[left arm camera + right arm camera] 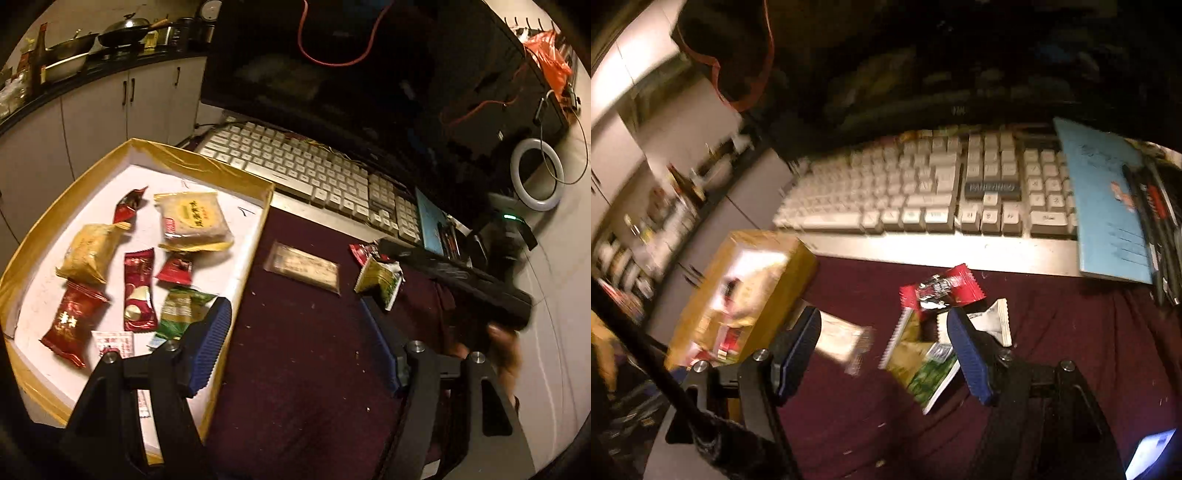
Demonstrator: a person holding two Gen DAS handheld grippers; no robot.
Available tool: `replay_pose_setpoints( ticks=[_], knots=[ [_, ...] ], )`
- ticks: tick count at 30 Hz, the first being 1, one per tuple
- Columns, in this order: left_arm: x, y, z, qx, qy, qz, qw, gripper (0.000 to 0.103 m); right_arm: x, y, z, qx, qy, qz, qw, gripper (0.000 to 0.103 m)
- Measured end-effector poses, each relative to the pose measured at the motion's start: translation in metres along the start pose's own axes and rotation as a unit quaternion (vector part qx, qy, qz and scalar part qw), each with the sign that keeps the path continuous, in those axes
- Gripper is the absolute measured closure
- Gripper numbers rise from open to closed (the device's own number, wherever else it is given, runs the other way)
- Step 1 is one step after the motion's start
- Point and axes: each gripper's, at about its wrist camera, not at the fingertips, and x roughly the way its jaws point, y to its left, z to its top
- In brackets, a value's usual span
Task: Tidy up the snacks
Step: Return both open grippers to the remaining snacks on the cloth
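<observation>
**Snack transfer: slip and overshoot risks**

While the gold box [199, 170] holds most snacks, three remain on the maroon cloth [295, 369]. Clear packet [302, 266] may slide flat. Right gripper [882, 350] is spread wide beside the green packet [919, 365] — blur suggests overshoot. Left gripper [295, 350] spread, empty — could snag the box wall.

The left wrist view looks down from above the gold-rimmed box [218, 168] edge, facing the keyboard [303, 173]. The right wrist view sits lower and closer, facing the same keyboard [923, 188]. Both share the maroon cloth [295, 332], green snack packet [380, 282] and box.
</observation>
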Motion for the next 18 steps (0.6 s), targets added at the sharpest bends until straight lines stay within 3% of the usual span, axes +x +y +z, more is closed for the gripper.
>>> replay_pose_setpoints(
  ticks=[2, 4, 11, 12, 13, 18],
  knots=[
    [-0.001, 0.0, -0.002, 0.003, 0.002, 0.0, 1.0, 0.032, 0.003, 0.0, -0.012, 0.0, 0.019, 0.008, 1.0, 0.041],
    [-0.001, 0.001, -0.004, 0.005, 0.004, -0.001, 1.0, 0.032, -0.002, 0.002, -0.023, -0.001, 0.014, 0.025, 1.0, 0.041],
    [0.009, 0.0, -0.005, -0.002, 0.015, 0.004, 0.9999, 0.032, 0.001, 0.005, -0.03, -0.006, 0.0, -0.031, 0.999, 0.043],
    [0.01, -0.002, -0.005, 0.0, 0.015, 0.003, 0.9999, 0.032, 0.006, 0.005, -0.03, -0.006, 0.004, -0.034, 0.999, 0.049],
    [0.011, -0.003, -0.004, 0.002, 0.017, 0.003, 0.9999, 0.032, 0.009, 0.003, -0.03, -0.002, 0.007, -0.041, 0.999, 0.068],
    [0.025, -0.011, -0.003, 0.013, 0.038, 0.013, 0.9991, 0.032, -0.008, -0.009, -0.043, 0.026, -0.012, -0.013, 1.0, 0.076]
  ],
)
